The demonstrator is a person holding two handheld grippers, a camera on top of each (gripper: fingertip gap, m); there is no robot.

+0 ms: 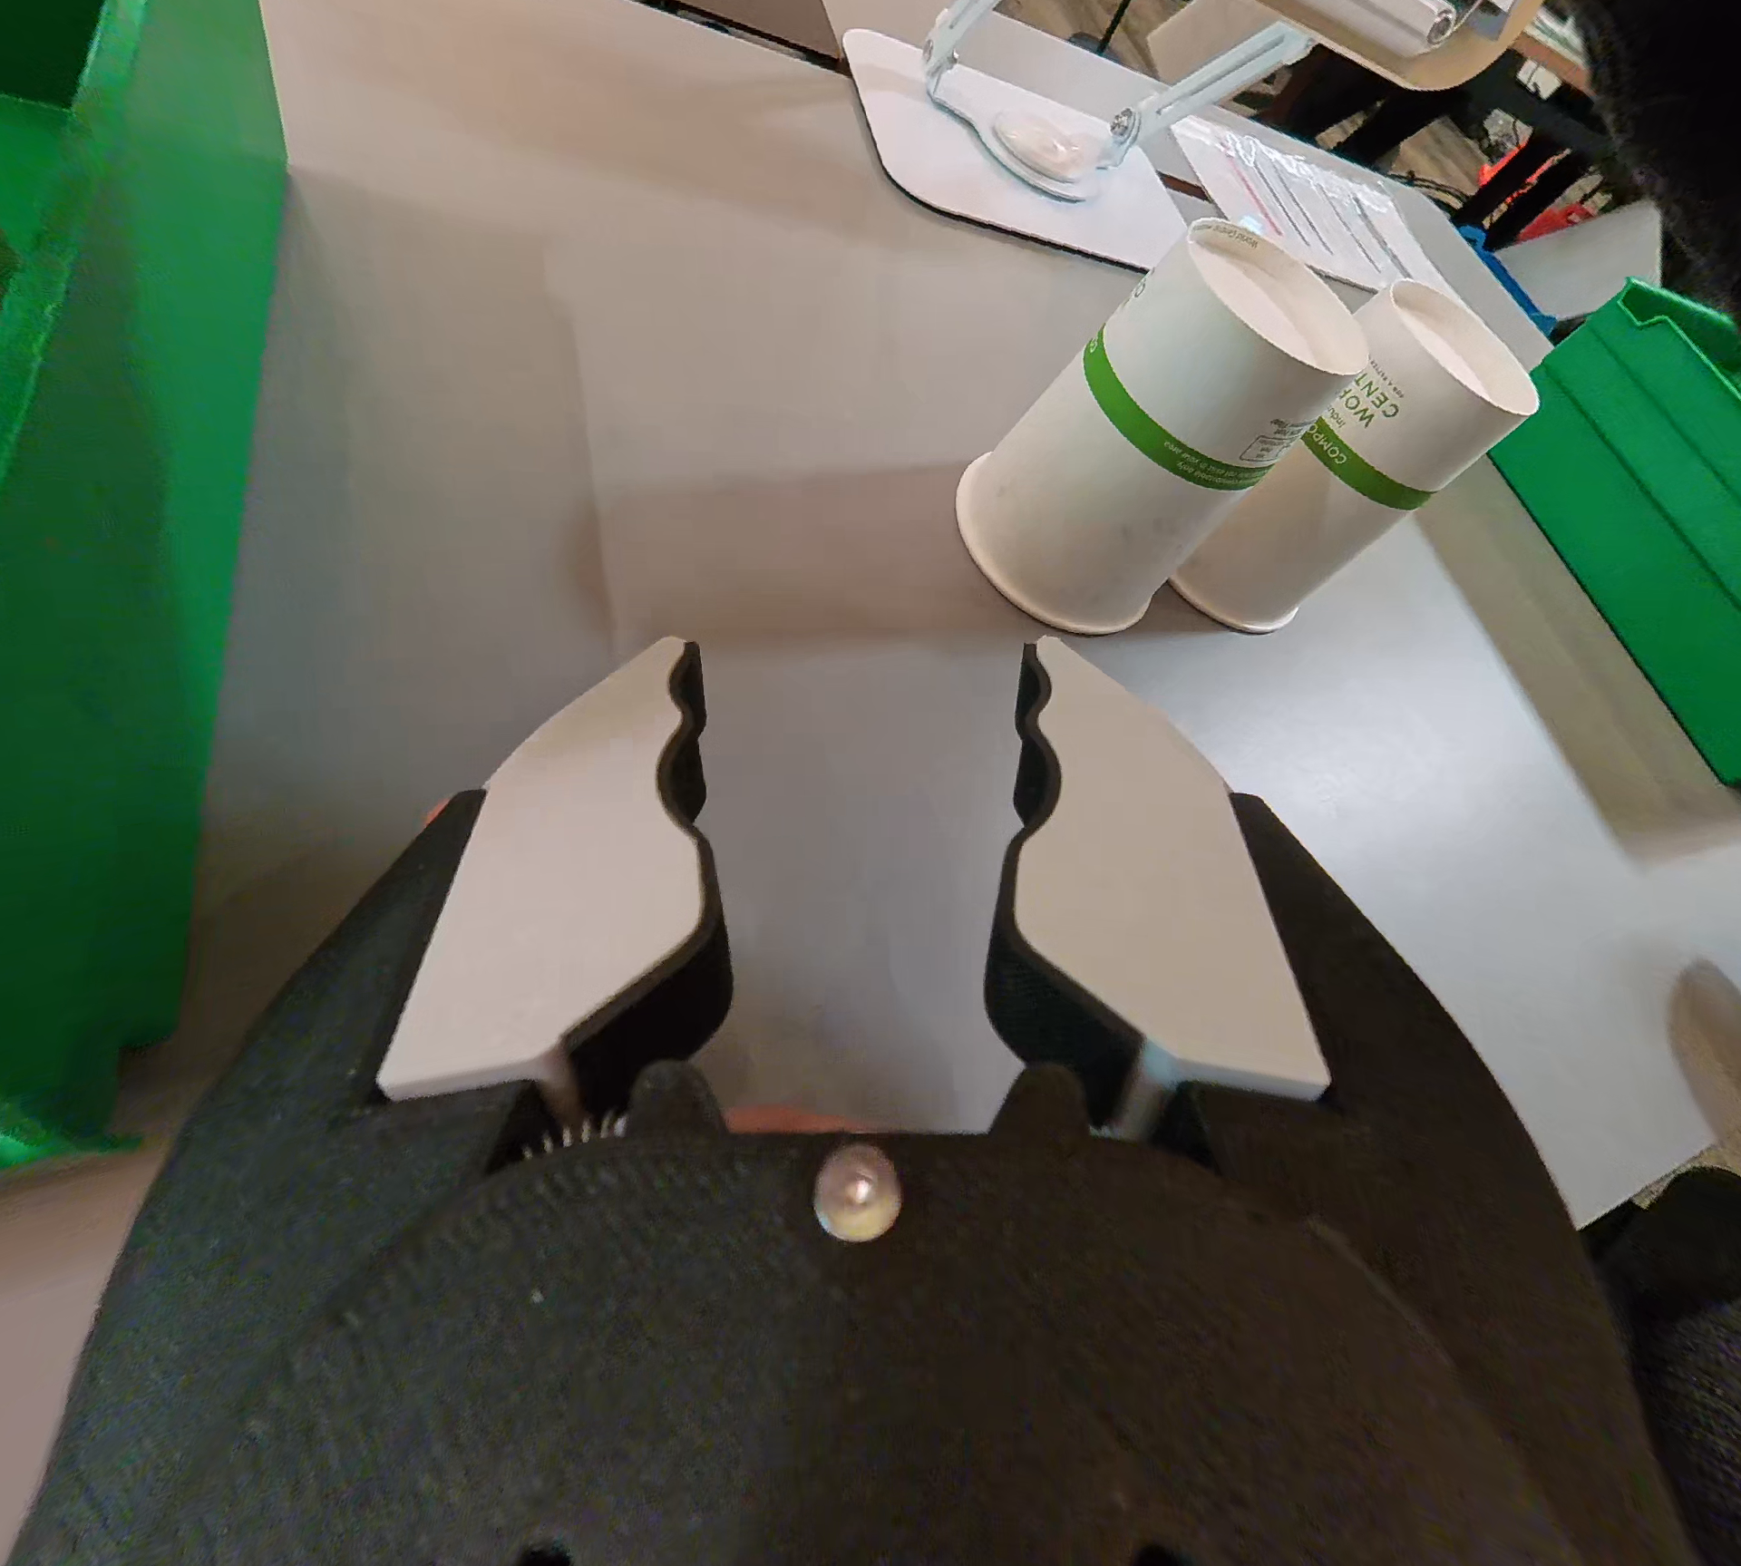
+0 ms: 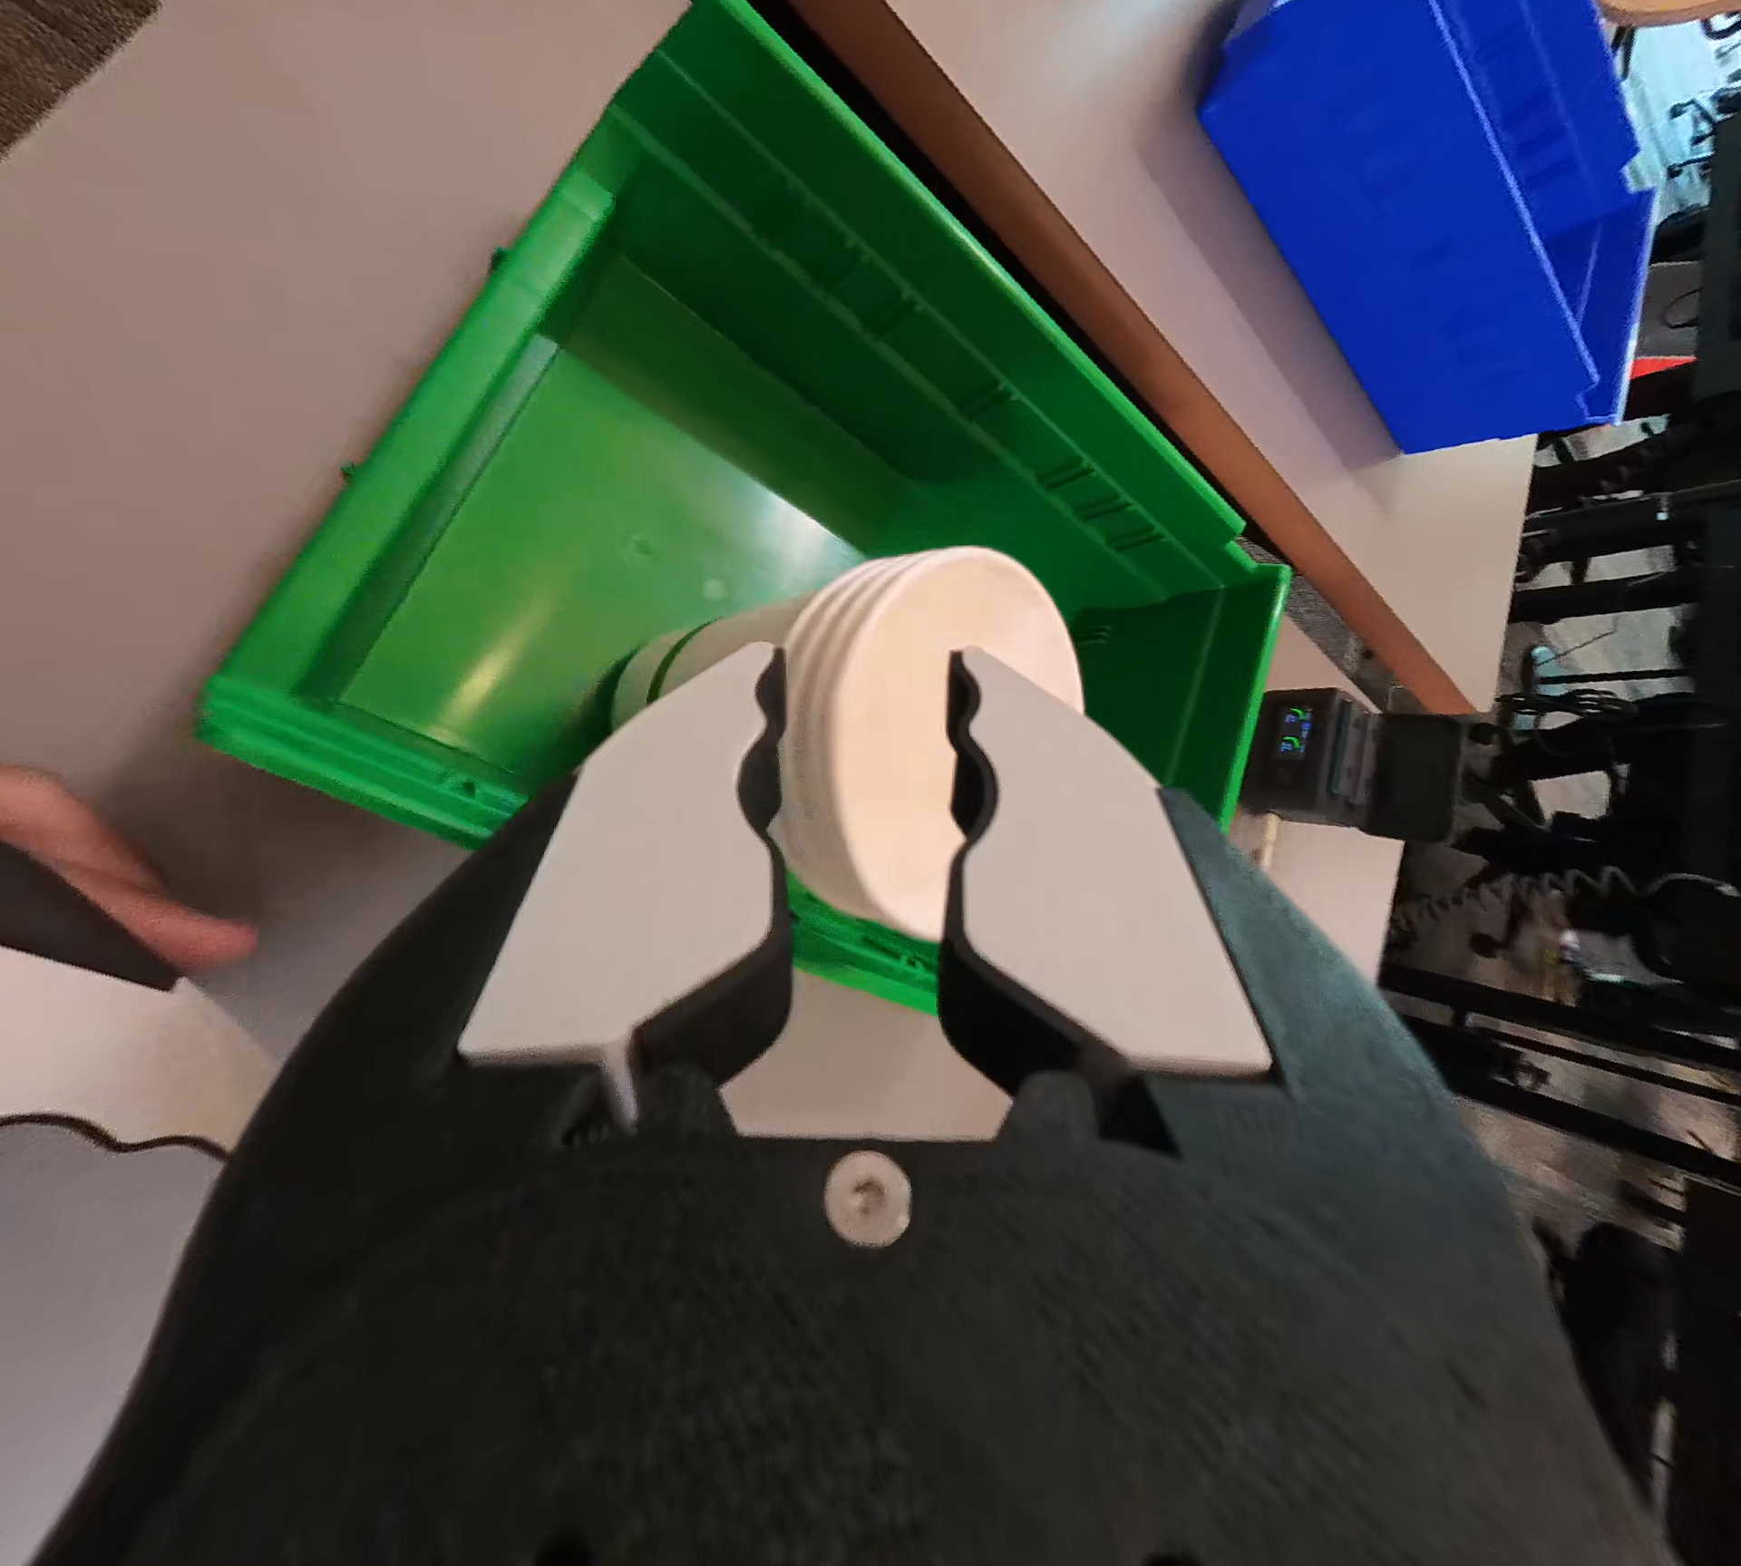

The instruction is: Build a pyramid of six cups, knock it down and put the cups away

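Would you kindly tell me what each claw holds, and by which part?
The right claw grips a nested stack of white paper cups by its base end. The left claw is open, holding nothing.

1. Left gripper: grainy, matt black printed plastic body, smooth matt grey finger plates, and a shiny metal screw at the base.
2. Ahead and right of that claw, two upside-down paper cups, matt white with a green band.
3. They sit on a smooth, matt grey tabletop.
4. Right gripper: same rough black plastic, pinching a stack of white paper cups with ridged rims.
5. Just beyond, a glossy green plastic bin; further off right, a smooth blue plastic bin.
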